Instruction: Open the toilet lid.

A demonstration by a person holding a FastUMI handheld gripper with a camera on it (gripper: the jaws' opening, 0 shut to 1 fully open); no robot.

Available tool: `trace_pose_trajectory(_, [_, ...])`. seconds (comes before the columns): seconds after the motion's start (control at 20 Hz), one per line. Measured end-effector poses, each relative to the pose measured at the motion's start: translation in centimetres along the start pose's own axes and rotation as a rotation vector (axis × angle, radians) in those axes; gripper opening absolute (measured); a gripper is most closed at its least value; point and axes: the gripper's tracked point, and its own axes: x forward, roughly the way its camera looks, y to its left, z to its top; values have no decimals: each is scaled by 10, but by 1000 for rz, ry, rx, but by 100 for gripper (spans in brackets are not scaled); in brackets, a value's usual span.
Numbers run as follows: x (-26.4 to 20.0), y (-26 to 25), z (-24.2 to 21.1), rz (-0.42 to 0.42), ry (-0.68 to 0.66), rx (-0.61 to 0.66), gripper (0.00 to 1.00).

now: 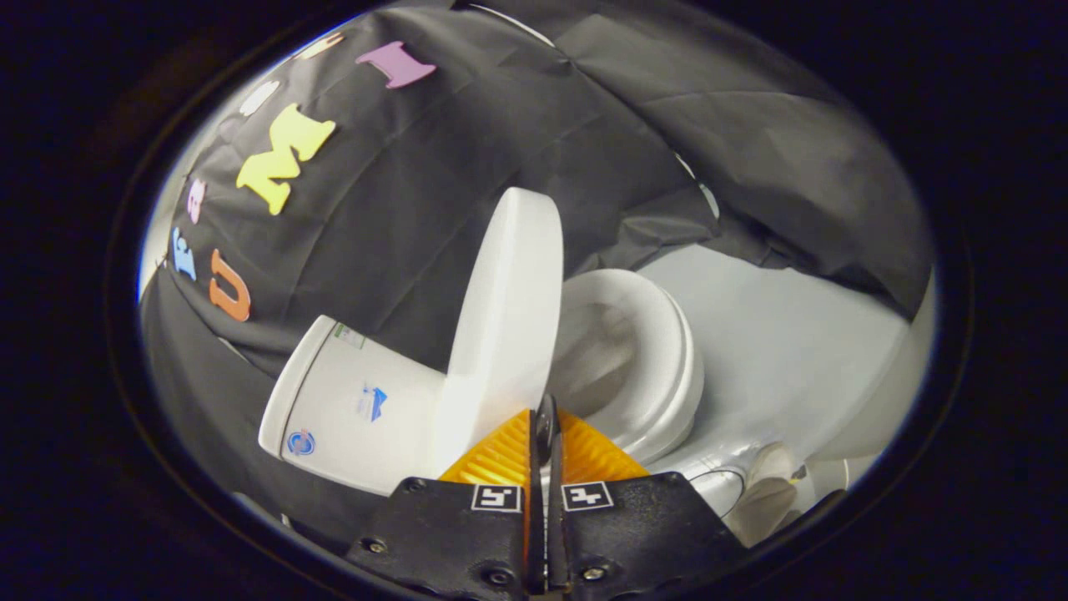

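The toilet lid [505, 317] stands raised, swung well up off the seat [659, 367] and tipped back toward the tank [350, 409], so the bowl [601, 359] lies open beside it. The gripper [546, 430] sits just short of the lid's near edge with its jaws drawn together, only a thin slit showing between them; nothing is pinched there, and whether the tips touch the lid's edge is hard to tell. Closed jaws make sense for this job (a lid is pushed or hooked up on its hinge, not squeezed), since together they form one stiff blade to lift with. The whole view is rolled, which suggests the wrist has been turned to follow the lid's arc. Judging by the lid's angle, the opening looks nearly or fully done; what remains is that it rests against the tank without falling forward. The white floor [793, 334] spreads beyond the toilet.
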Motion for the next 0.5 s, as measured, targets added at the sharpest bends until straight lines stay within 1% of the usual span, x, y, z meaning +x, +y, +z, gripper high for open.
trace_pose_trajectory(0.25, [-10, 30, 3, -40, -37, -104, 5])
trace_pose_trajectory(0.5, [-16, 45, 3, -68, -63, -154, 5])
